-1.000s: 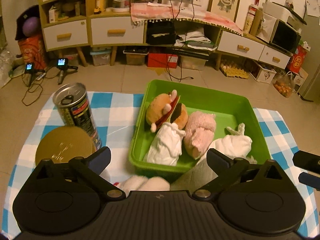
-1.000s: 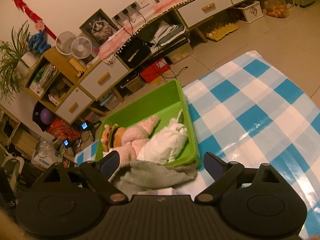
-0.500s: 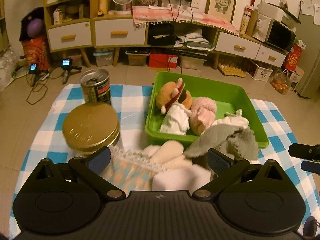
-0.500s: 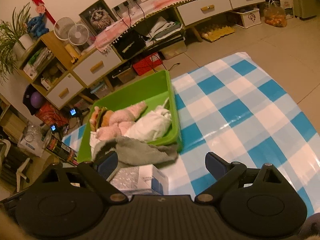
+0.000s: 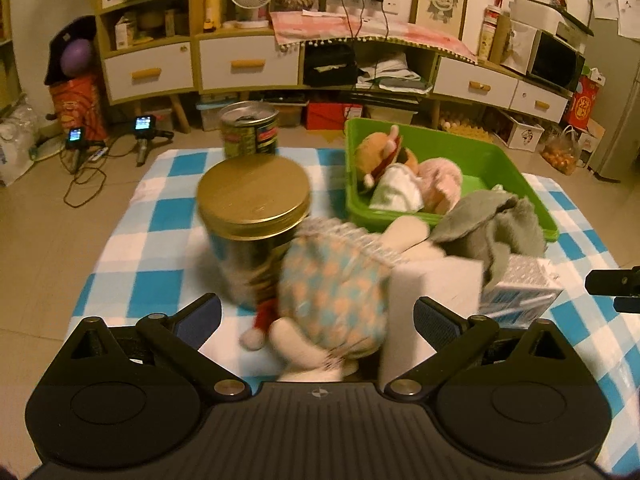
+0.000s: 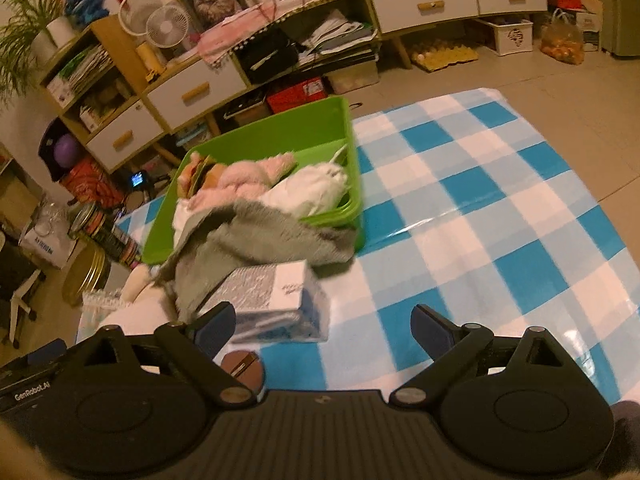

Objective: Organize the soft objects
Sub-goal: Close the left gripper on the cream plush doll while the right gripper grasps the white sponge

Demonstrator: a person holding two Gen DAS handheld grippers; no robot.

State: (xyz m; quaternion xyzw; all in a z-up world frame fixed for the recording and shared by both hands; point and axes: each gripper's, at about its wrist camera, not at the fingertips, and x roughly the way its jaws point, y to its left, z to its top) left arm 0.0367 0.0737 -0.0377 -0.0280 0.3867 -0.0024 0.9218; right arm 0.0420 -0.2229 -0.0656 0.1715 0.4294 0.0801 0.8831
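Observation:
A green bin (image 5: pixel 492 158) (image 6: pixel 256 148) on the checked table holds a burger plush (image 5: pixel 378 152), a pink plush (image 5: pixel 442 182) (image 6: pixel 248 176) and white soft pieces (image 5: pixel 398 192) (image 6: pixel 312 192). A grey cloth (image 5: pixel 492 222) (image 6: pixel 248 244) hangs over the bin's near rim onto the table. In front of my open left gripper (image 5: pixel 318 316) lies a plush doll in a patterned dress (image 5: pixel 334 296), beside a white foam block (image 5: pixel 432 292). My right gripper (image 6: pixel 320 326) is open over the tablecloth, nothing between its fingers.
A gold-lidded tin (image 5: pixel 254 216) and an opened can (image 5: pixel 250 130) stand left of the bin. A wrapped tissue pack (image 5: pixel 520 294) (image 6: pixel 276 300) lies near the cloth. A small brown round object (image 6: pixel 242 366) sits by the right gripper. Shelves and drawers line the far wall.
Both grippers have drawn back from the bin. The grey cloth now drapes over the bin's near rim. The dressed doll, foam block and tissue pack have come into view.

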